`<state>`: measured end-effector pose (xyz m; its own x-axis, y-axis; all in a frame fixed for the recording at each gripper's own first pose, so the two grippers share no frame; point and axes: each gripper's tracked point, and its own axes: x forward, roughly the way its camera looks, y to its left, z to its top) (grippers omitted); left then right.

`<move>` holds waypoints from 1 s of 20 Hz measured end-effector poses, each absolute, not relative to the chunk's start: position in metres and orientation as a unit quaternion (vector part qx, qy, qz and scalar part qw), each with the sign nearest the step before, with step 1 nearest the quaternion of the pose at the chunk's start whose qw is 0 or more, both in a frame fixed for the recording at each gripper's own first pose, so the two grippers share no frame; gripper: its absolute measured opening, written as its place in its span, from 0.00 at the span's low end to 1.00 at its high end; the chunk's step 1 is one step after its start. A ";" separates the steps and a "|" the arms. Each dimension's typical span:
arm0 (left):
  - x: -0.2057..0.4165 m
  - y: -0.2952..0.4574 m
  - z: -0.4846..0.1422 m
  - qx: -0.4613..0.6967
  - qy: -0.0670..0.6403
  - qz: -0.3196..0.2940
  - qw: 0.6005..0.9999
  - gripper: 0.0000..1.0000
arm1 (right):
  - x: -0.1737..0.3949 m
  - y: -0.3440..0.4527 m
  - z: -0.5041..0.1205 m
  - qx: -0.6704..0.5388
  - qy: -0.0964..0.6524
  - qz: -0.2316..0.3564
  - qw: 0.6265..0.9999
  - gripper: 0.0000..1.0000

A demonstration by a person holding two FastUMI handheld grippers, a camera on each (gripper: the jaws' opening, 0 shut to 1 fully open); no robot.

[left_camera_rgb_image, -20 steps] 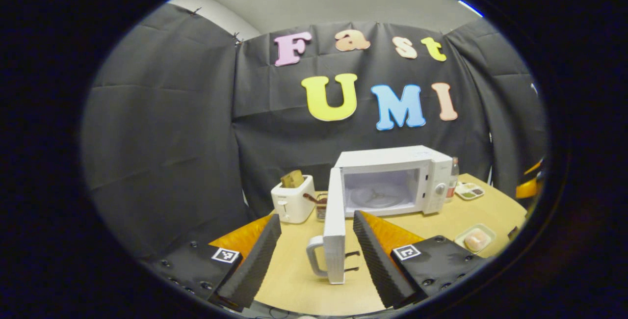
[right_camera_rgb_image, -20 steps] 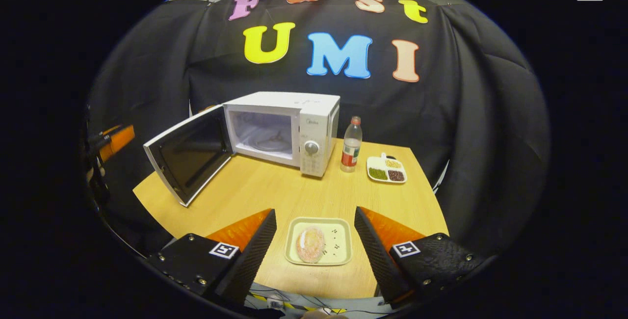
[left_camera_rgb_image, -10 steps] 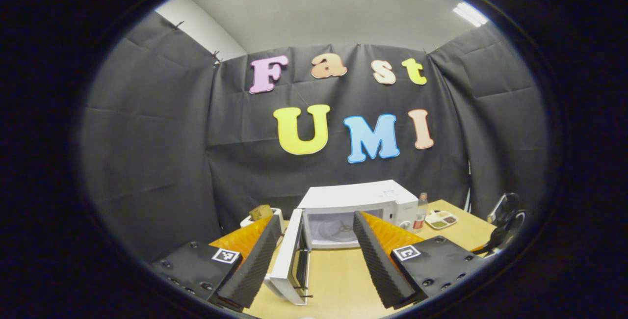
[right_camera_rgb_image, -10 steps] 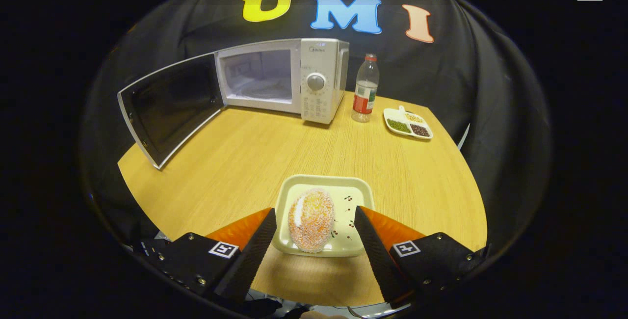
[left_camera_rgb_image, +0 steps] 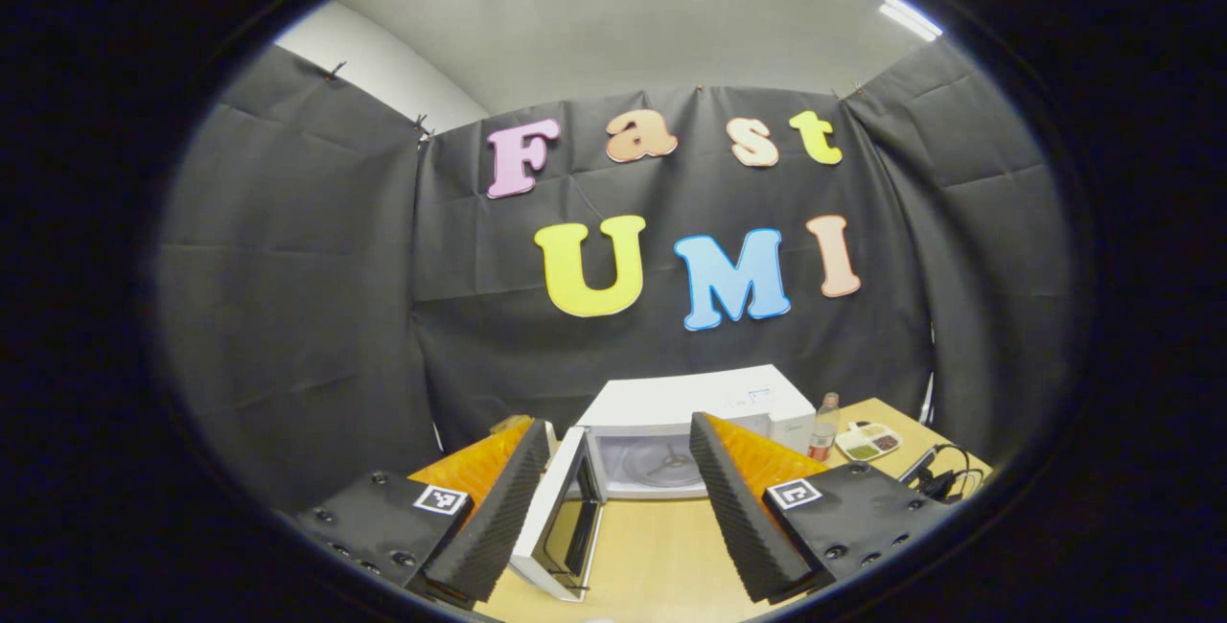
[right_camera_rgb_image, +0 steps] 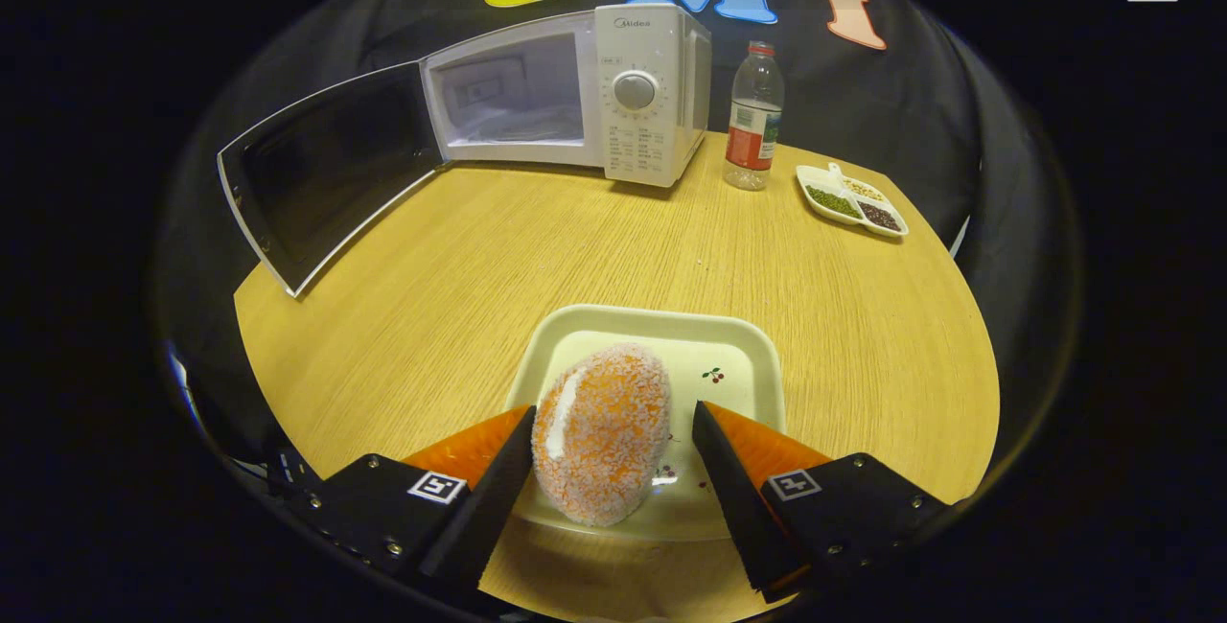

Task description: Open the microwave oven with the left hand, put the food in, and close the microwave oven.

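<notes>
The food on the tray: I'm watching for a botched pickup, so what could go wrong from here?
The right gripper is open around the breaded food, which lies left of centre on its tray; an uneven close may push it sideways. The microwave door juts over the table, so a low carry toward the cavity could clip it.

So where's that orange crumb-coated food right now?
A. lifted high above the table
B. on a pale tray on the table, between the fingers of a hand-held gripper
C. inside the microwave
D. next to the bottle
B: in the right gripper view the food lies on the pale tray between the open fingers of the right hand-held gripper, far from the open microwave.
</notes>
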<state>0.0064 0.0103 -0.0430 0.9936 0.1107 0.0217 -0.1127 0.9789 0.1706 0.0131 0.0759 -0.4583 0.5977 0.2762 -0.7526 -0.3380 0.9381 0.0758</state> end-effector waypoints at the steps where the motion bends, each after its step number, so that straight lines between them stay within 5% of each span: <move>1: 0.007 0.006 -0.043 0.091 -0.006 0.055 0.994 1.00 | 0.012 0.077 -0.455 -0.033 0.418 0.178 0.890 0.98; 7: 0.013 0.003 -0.046 0.095 0.000 0.040 0.995 1.00 | 0.019 0.079 -0.461 -0.039 0.437 0.182 0.880 0.69; 20: 0.033 0.053 -0.070 0.085 0.018 -0.010 0.996 0.95 | 0.104 0.225 -0.334 0.136 0.357 0.215 0.899 0.69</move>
